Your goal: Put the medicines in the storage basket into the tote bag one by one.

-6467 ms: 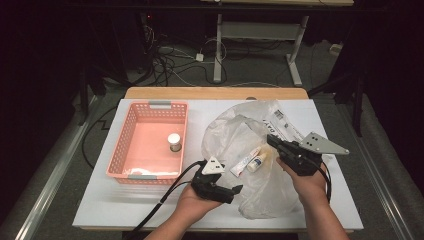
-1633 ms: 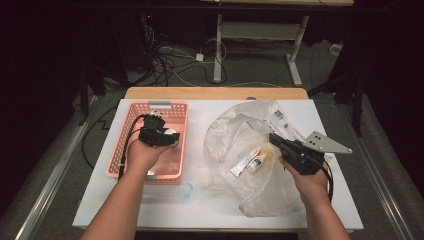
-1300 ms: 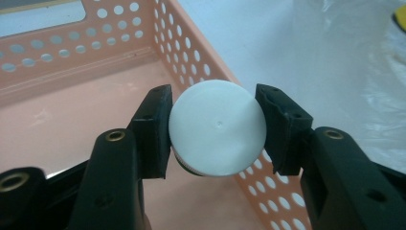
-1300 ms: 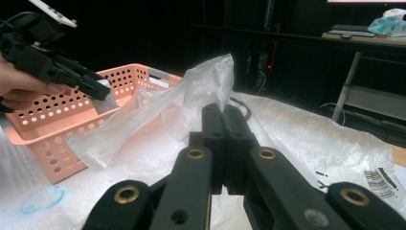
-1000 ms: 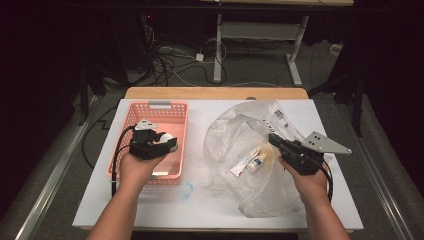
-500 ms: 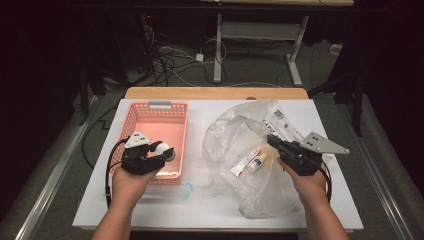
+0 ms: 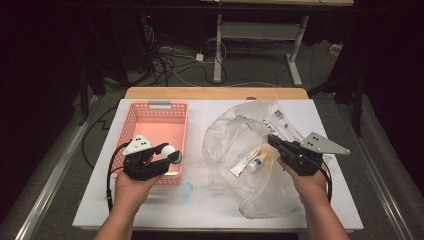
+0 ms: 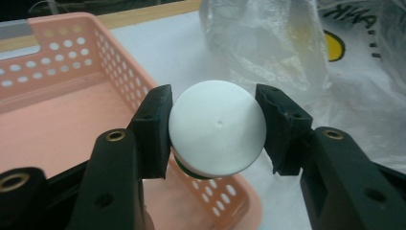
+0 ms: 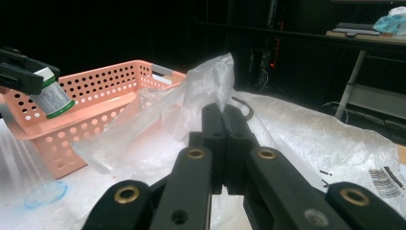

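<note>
My left gripper [image 7: 172, 154] is shut on a small bottle [image 7: 171, 151] with a white cap [image 8: 218, 127] and a green band. It holds the bottle above the near right corner of the pink basket [image 7: 155, 106]. The right gripper view shows the same bottle [image 9: 55, 98] tilted over the basket rim [image 9: 110, 81]. My right gripper [image 7: 272, 140] is shut on a fold of the clear plastic bag [image 7: 240, 135], and the film rises from between its jaws [image 9: 210, 76]. Inside the bag lie a white tube [image 7: 244, 161] and a small pale bottle [image 7: 258, 162].
The white table top [image 7: 100, 200] carries the basket at left and the bag at right. A small blue ring [image 7: 186, 190] lies near the basket's front corner. A printed label [image 7: 282, 122] sits on the bag's far side. Cables and desk legs lie beyond the table.
My left gripper took the bottle from inside the basket and drew it back toward the near right corner, lifted. The right gripper stayed shut on the bag.
</note>
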`<act>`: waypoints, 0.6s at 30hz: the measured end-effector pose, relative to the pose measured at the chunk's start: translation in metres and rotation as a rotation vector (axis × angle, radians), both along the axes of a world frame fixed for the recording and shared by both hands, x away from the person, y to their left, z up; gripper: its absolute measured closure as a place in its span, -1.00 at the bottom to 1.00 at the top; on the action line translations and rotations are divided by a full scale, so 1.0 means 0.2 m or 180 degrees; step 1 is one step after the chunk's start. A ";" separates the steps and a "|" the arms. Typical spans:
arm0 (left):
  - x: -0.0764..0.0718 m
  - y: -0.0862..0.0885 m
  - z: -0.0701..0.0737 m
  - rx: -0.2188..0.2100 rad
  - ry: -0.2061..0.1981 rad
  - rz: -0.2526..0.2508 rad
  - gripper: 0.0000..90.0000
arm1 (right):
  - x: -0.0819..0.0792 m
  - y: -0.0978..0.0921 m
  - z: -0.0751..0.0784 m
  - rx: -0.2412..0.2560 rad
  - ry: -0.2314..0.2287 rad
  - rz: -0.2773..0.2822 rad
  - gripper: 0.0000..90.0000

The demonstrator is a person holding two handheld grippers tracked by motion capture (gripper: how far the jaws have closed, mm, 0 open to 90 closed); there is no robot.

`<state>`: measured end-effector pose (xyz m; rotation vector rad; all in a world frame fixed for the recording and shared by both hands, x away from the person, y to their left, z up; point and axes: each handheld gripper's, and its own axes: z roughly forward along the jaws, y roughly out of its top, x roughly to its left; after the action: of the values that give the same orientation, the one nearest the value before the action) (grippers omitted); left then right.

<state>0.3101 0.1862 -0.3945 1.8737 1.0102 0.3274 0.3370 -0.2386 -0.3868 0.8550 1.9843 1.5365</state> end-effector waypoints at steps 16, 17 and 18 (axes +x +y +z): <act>-0.07 -0.18 0.03 -0.0116 -0.0062 -0.0395 0.08 | -0.01 0.00 0.01 0.0011 -0.0018 0.0008 1.00; -0.07 -0.19 0.02 -0.0114 -0.0055 -0.0411 0.08 | -0.01 0.00 0.01 0.0018 -0.0021 0.0005 1.00; -0.07 -0.20 0.02 -0.0116 -0.0048 -0.0427 0.08 | -0.01 0.00 0.01 0.0015 -0.0024 0.0006 1.00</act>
<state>0.2957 0.1462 -0.3908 1.8923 0.8698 0.2419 0.3356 -0.2387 -0.3845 0.8482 1.9774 1.5440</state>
